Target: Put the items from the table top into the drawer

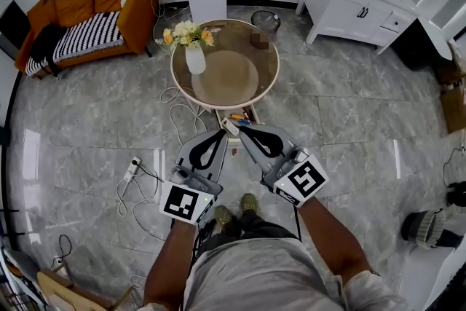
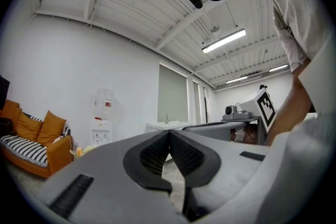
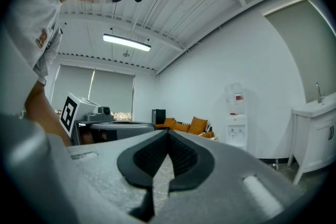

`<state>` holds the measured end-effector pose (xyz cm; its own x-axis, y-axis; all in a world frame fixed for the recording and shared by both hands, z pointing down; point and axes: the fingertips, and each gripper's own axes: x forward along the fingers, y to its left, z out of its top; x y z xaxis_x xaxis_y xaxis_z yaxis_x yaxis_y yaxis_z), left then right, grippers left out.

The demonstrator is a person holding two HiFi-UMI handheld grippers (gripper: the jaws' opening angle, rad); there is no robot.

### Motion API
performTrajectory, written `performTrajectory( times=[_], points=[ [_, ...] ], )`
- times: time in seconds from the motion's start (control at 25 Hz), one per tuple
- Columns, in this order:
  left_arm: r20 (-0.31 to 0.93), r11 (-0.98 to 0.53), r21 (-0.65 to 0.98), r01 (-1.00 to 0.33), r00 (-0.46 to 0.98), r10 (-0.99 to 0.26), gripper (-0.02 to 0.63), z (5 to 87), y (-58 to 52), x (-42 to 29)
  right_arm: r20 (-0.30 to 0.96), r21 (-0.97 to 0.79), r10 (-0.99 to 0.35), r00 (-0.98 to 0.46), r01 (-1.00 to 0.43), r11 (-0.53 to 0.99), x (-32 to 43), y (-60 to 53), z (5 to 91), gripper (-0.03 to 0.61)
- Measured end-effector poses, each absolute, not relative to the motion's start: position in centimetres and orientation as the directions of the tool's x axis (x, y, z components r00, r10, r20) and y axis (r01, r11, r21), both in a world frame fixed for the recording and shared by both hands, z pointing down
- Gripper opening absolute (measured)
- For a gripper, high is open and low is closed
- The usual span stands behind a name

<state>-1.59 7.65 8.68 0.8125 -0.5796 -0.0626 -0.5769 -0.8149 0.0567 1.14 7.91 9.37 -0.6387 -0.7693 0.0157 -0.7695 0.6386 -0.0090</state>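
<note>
Nearest me, my grey left gripper [image 1: 221,132] and grey right gripper [image 1: 242,130] sit closed and empty before the open drawer [image 1: 253,113] under the round glass-topped table [image 1: 226,80], so next I'd reach for the small brown box [image 1: 260,38] on top.

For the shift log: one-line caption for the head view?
Left hand-held gripper and right hand-held gripper, both shut and empty, by the open drawer under the round table holding a flower vase.
</note>
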Motion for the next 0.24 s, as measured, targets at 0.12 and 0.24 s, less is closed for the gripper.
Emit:
performTrajectory(
  times=[0.12,0.24],
  points=[
    [-0.059,-0.815,0.058,-0.577,0.813,-0.58,0.0,8.55,7.82,-1.67,0.017,-0.008,-0.771,-0.637,-0.771,0.637,1.02,8.18,9.33,0.0],
    [-0.06,-0.816,0.057,-0.575,0.814,-0.578,0.0,8.62,8.02,-1.75,0.019,-0.008,-0.771,-0.636,-0.772,0.636,0.9,8.43,9.38,0.0]
  ],
)
